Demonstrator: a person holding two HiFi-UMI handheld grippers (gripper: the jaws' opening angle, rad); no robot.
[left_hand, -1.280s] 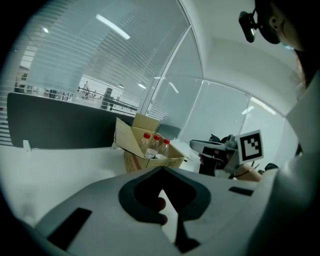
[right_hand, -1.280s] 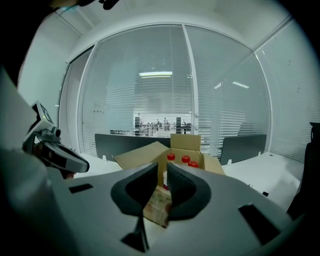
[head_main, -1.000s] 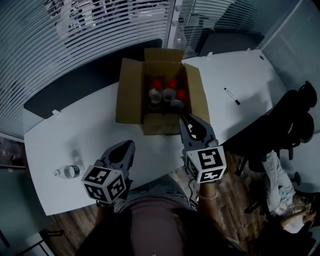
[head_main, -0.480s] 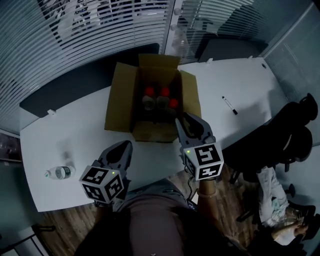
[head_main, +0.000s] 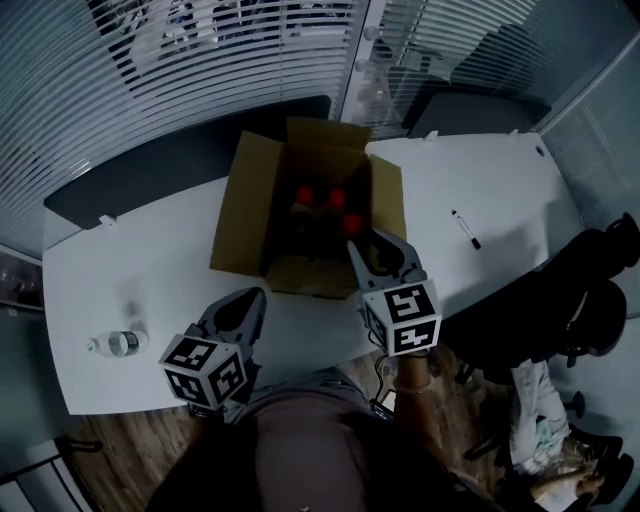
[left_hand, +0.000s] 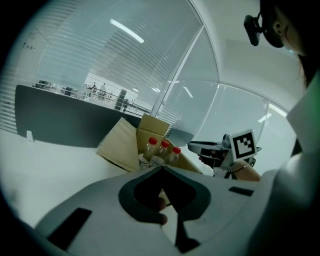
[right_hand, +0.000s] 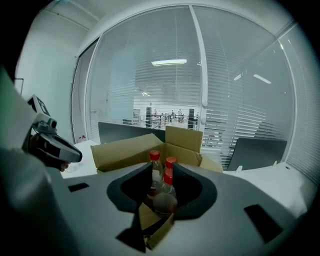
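An open cardboard box (head_main: 245, 205) stands on the white table (head_main: 140, 270) and holds several clear bottles with red caps (head_main: 327, 198). My right gripper (head_main: 383, 255) hovers at the box's near right corner, jaws a little apart and nothing between them. In the right gripper view the bottles (right_hand: 155, 166) show through the gap of that gripper (right_hand: 162, 172), over the box's front wall. My left gripper (head_main: 245, 302) hangs above the table, short of the box's near left corner. In the left gripper view its tips (left_hand: 162, 170) meet, with the box (left_hand: 122, 147) ahead.
A clear bottle (head_main: 118, 343) lies on the table's left end. A black pen (head_main: 466, 229) lies right of the box. Dark office chairs (head_main: 590, 290) stand off the table's right end. A dark panel (head_main: 130, 165) and glass walls with blinds lie beyond.
My right gripper has come up to the box's near right corner and its jaws stand wider apart. The left gripper now faces the box more squarely and stays shut.
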